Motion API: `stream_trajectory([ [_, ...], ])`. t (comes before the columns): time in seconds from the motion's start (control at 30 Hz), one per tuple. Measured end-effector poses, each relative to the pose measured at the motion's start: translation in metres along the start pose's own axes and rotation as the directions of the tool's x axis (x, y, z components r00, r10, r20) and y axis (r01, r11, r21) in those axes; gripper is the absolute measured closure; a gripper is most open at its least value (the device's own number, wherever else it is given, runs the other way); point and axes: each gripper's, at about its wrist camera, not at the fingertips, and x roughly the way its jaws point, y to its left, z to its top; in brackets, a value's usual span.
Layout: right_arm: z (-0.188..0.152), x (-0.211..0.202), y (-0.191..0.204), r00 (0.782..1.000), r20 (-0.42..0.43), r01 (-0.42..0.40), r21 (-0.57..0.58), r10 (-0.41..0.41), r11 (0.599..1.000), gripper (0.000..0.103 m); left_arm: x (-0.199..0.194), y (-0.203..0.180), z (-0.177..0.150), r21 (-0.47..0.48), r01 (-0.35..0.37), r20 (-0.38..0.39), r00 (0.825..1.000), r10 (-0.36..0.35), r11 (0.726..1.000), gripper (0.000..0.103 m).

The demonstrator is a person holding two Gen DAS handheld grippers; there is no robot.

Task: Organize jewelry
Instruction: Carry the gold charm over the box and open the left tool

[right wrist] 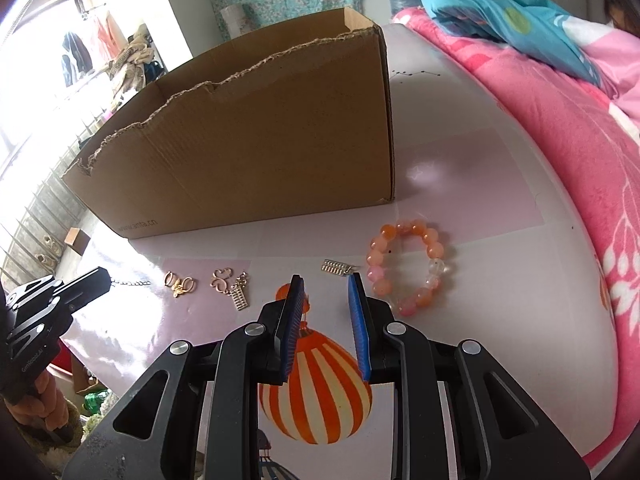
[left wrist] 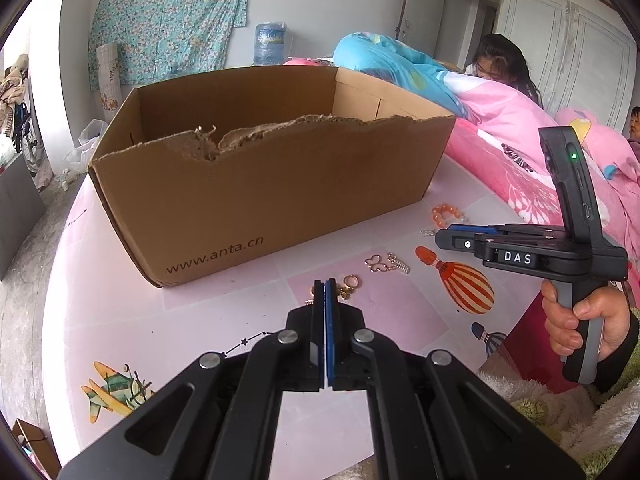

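Fingers (right wrist: 295,312) of right gripper (right wrist: 326,284) apart near cardboard box (right wrist: 256,152).

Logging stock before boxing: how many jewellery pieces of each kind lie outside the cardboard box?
bead bracelet: 1
silver strips: 2
butterfly charm: 1
gold ring cluster: 1
chain: 1
Total: 6

A plain brown cardboard box (left wrist: 256,176) with dark lettering on its side stands on a pale pink desk (left wrist: 120,300) printed with an orange-and-cream striped balloon (right wrist: 316,388) and a yellow-green aeroplane (left wrist: 114,388); the bead bracelet (right wrist: 408,264) runs orange, peach, pink and clear; small charms (right wrist: 181,282) gleam gold; both tongs, left (left wrist: 325,286) and right (right wrist: 326,284), are black with blue pads; the quilt (right wrist: 560,152) along the desk's far edge is pink with white blossoms, another turquoise.
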Motion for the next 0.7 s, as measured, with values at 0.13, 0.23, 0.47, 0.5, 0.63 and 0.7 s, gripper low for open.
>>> stream_trajectory([
  [0.13, 0.001, 0.005, 0.005, 0.999, 0.029, 0.044, -0.034, -0.043, 0.998, 0.08, 0.0, 0.004, 0.0, -0.006, -0.001, 0.004, 1.0, 0.001, 1.0, 0.103],
  [0.23, 0.004, 0.01, 0.008, 0.997, 0.043, 0.062, -0.062, -0.059, 0.996, 0.08, 0.002, 0.008, 0.0, -0.027, 0.007, -0.005, 1.0, -0.007, 1.0, 0.103],
  [0.47, -0.003, 0.013, 0.026, 0.988, 0.084, 0.139, -0.123, -0.129, 0.983, 0.08, 0.005, 0.009, 0.001, -0.035, 0.011, -0.007, 1.0, -0.011, 0.999, 0.103],
  [0.5, -0.004, 0.012, 0.029, 0.986, 0.09, 0.149, -0.129, -0.138, 0.98, 0.081, 0.005, 0.01, 0.001, -0.039, 0.013, -0.008, 1.0, -0.013, 0.999, 0.103],
  [0.63, -0.008, 0.011, 0.033, 0.986, 0.101, 0.147, -0.136, -0.134, 0.98, 0.091, 0.006, 0.01, 0.002, -0.042, 0.017, -0.008, 1.0, -0.017, 0.999, 0.103],
  [0.7, -0.008, 0.011, 0.031, 0.986, 0.106, 0.141, -0.135, -0.127, 0.981, 0.091, 0.006, 0.009, 0.002, -0.034, 0.017, -0.002, 1.0, -0.017, 0.999, 0.103],
])
